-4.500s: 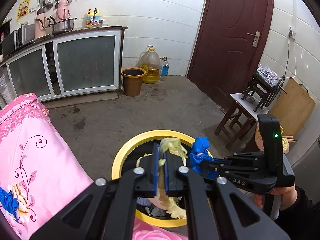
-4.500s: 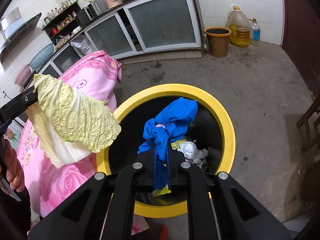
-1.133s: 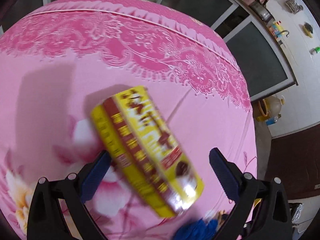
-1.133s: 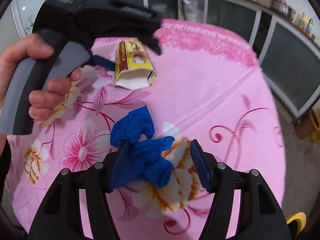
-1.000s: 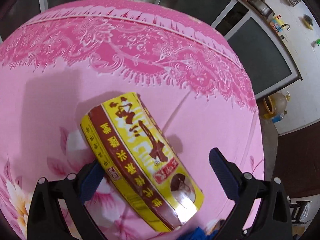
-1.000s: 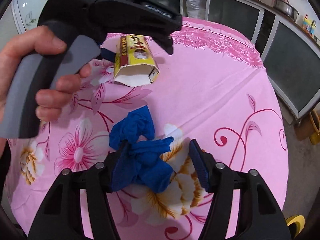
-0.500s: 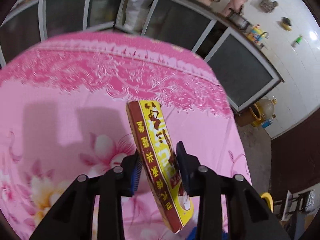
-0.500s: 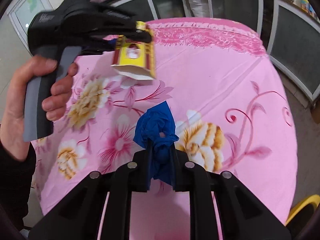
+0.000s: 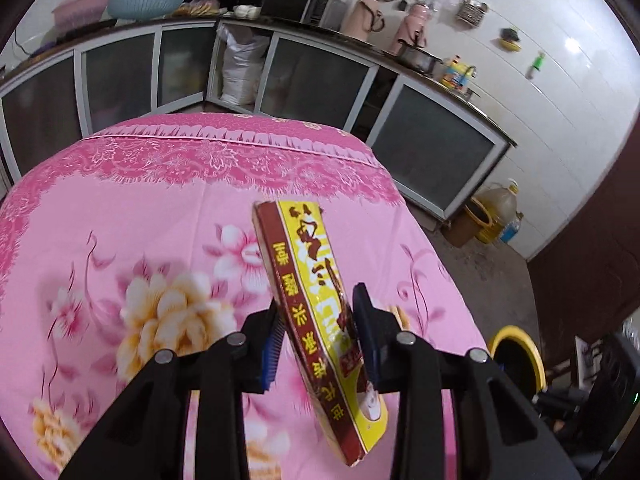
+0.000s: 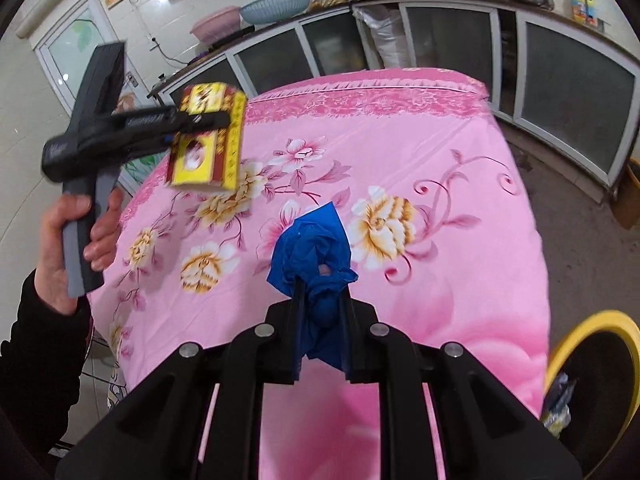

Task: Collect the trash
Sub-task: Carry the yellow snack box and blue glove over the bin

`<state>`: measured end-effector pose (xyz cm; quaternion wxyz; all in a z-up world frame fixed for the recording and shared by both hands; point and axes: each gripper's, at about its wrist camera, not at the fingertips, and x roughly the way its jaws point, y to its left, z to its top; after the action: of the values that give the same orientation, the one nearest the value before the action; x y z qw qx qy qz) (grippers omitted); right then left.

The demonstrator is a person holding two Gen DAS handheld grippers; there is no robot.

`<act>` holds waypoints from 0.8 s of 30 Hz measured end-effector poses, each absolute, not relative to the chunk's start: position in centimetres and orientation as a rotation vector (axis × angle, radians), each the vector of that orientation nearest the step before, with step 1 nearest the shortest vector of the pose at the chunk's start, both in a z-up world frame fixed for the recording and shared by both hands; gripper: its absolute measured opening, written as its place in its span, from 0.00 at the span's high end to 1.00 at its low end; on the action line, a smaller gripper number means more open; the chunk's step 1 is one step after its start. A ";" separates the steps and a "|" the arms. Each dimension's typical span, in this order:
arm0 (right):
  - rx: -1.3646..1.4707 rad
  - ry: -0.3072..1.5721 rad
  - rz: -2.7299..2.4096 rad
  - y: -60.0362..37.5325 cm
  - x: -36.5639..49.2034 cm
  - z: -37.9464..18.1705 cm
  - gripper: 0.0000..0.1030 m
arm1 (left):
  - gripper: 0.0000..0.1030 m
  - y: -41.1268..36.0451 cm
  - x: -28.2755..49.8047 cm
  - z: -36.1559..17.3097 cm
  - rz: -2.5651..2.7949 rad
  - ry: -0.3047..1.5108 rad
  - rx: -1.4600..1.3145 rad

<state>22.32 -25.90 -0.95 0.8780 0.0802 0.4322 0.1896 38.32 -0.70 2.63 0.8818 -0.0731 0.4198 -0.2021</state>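
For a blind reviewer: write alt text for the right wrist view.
The right gripper is shut on a crumpled blue plastic bag above a pink floral tablecloth. The left gripper holds a yellow-and-red cardboard box; a yellow-rimmed black bin is at lower right.

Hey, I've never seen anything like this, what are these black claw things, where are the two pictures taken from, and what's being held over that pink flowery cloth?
There is no robot here. A person holds a black handheld gripper in each hand, and each gripper carries a wide-angle camera looking forward along its two fingers.

The left camera's view shows the left gripper shut on a flattened yellow and red carton, lifted above the pink flowered tablecloth.

The right camera's view shows the right gripper shut on a crumpled blue glove. It also sees the other gripper from outside, in the person's left hand.

A yellow-rimmed trash bin stands on the floor beside the table, probably where both pieces go.
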 end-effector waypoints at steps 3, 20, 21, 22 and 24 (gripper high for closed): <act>0.172 0.898 0.373 -26.7 20.5 -1.1 0.86 | 0.70 -1.0 34.9 2.8 -0.435 0.856 -0.117; 0.324 0.828 0.128 -37.5 8.9 -3.0 0.86 | 0.70 -12.4 21.8 1.5 -0.607 0.785 0.079; 0.336 0.822 0.110 -38.4 8.3 -3.0 0.86 | 0.70 -13.8 21.5 1.6 -0.628 0.779 0.096; 0.346 0.814 0.086 -39.5 7.5 -3.0 0.86 | 0.70 -15.0 21.1 1.6 -0.648 0.776 0.107; 0.362 0.796 0.033 -41.3 6.2 -3.0 0.86 | 0.70 -17.4 20.5 1.8 -0.691 0.767 0.126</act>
<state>6.24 -41.31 -3.01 0.9058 0.1753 0.3853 0.0159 20.46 -17.40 1.79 0.8680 0.0600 0.3663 -0.3299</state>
